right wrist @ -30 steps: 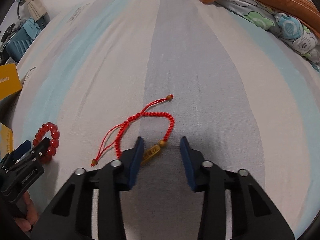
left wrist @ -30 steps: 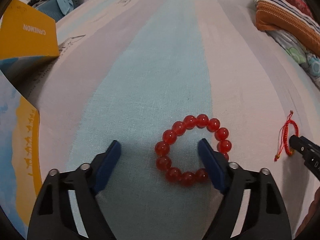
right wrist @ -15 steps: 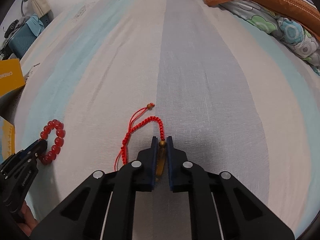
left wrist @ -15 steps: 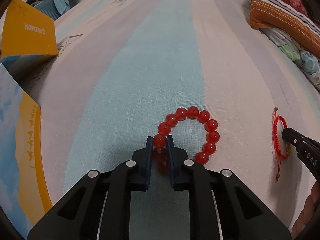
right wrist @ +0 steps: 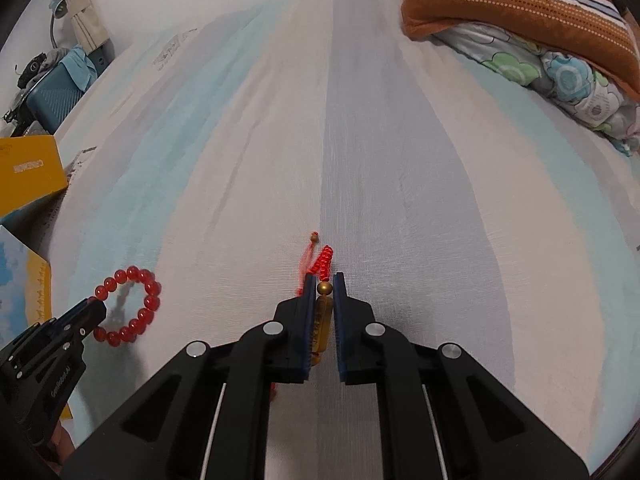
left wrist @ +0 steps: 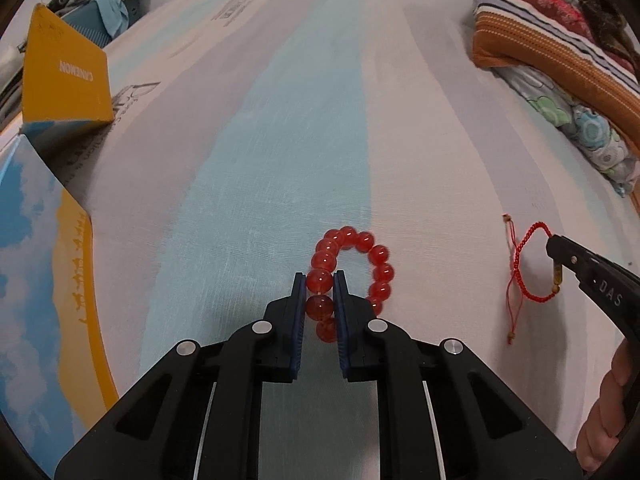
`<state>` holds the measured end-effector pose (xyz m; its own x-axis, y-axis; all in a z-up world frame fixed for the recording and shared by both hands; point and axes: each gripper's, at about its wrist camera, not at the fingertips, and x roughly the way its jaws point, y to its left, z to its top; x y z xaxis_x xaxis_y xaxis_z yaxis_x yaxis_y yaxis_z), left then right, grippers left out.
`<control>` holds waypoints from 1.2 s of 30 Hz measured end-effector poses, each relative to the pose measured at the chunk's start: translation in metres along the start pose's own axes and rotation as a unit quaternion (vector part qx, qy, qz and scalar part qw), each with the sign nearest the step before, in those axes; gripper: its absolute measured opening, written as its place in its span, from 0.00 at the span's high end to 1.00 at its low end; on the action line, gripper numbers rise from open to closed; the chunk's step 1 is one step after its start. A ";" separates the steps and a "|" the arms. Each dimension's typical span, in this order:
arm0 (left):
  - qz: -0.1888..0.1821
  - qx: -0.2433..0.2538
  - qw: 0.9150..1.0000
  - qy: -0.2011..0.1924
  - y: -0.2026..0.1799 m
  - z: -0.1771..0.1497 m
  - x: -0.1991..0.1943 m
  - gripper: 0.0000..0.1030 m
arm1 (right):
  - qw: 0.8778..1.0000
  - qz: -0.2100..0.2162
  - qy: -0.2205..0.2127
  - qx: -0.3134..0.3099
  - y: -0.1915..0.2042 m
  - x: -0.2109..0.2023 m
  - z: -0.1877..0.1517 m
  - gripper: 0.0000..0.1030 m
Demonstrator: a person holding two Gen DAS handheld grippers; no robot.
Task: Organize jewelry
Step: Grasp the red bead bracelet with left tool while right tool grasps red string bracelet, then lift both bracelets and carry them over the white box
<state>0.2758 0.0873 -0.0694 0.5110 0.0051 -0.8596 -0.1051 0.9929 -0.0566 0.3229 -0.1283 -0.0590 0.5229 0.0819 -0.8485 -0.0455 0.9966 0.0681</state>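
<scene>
Both my grippers have lifted since half a second ago — left gripper [left wrist: 320, 288] pinches the red glass-bead bracelet [left wrist: 352, 276], right gripper [right wrist: 322, 284] clamps the red braided-cord bracelet [right wrist: 323, 268].

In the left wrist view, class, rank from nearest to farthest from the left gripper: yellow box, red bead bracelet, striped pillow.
1. red bead bracelet, clamped in the left gripper jaws.
2. yellow box, far left.
3. striped pillow, far right corner.
</scene>
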 end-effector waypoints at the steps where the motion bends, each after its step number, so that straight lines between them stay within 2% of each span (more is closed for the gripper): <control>1: -0.002 0.003 1.000 -0.001 0.000 -0.002 -0.003 0.87 | 1.000 0.000 -0.003 -0.002 0.002 -0.005 0.000 0.92; 13: -0.017 -0.001 1.000 -0.021 0.003 -0.005 -0.057 0.87 | 0.999 0.006 -0.033 -0.014 0.022 -0.061 -0.004 0.92; 18: -0.009 0.002 0.999 -0.032 0.007 -0.004 -0.083 0.87 | 0.999 0.013 -0.048 -0.019 0.034 -0.086 -0.006 0.92; 23: -0.011 -0.005 0.999 -0.042 0.020 -0.006 -0.113 0.87 | 0.998 0.016 -0.049 -0.029 0.053 -0.103 -0.012 0.92; 36: 0.016 -0.026 0.996 -0.083 0.066 -0.018 -0.191 0.87 | 0.994 0.032 -0.076 -0.065 0.119 -0.158 -0.023 0.92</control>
<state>0.1562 0.1501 0.0817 0.6407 0.0602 -0.7655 -0.1656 0.9843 -0.0611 0.2153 -0.0227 0.0707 0.6374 0.1551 -0.7547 -0.1872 0.9814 0.0436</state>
